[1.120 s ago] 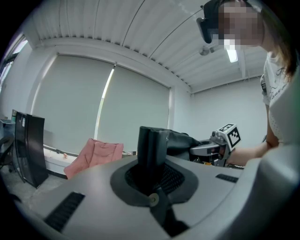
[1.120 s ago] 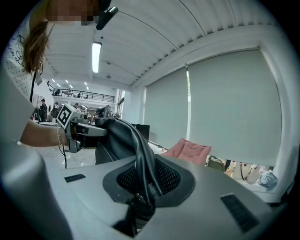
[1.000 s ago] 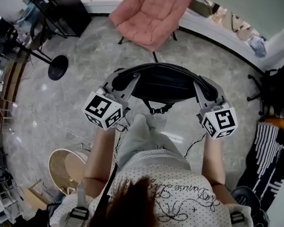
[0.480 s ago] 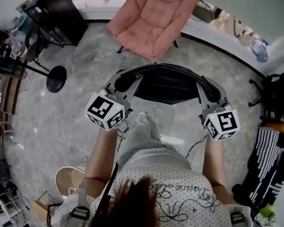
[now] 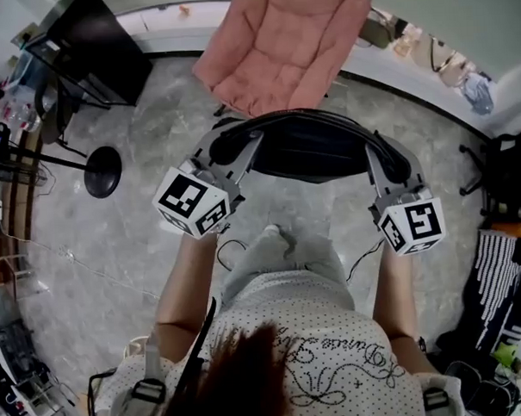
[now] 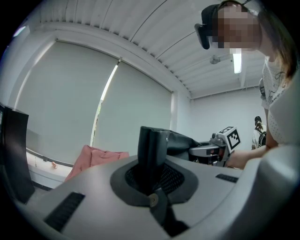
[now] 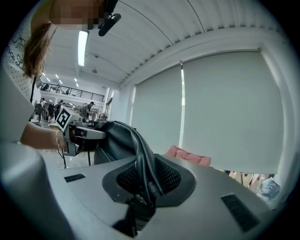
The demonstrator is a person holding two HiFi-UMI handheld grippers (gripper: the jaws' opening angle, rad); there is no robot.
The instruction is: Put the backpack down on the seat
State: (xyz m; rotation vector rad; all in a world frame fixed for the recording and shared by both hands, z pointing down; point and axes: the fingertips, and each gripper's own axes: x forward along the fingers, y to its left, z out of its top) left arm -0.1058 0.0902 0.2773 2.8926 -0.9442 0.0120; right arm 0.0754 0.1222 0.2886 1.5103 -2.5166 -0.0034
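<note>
A black backpack (image 5: 305, 149) hangs in the air between my two grippers, just short of the pink padded chair (image 5: 283, 42) at the top of the head view. My left gripper (image 5: 225, 137) is shut on a black strap at the pack's left end, seen standing upright between its jaws (image 6: 152, 154). My right gripper (image 5: 386, 152) is shut on the curved black strap at the right end (image 7: 143, 171). Each gripper view shows the backpack (image 6: 183, 142) (image 7: 115, 138), the other gripper beyond it, and the pink chair (image 6: 96, 157) (image 7: 190, 157) ahead below the window blinds.
A black stand with a round base (image 5: 102, 171) and a black desk (image 5: 90, 46) are at the left. A white ledge with small items (image 5: 426, 49) curves behind the chair. A black office chair (image 5: 500, 166) sits at the right. A cable (image 5: 362, 259) lies on the marble floor.
The person has walked forward with the backpack held in both grippers; the pink chair has come closer and the floor stand has slid back to the left.
</note>
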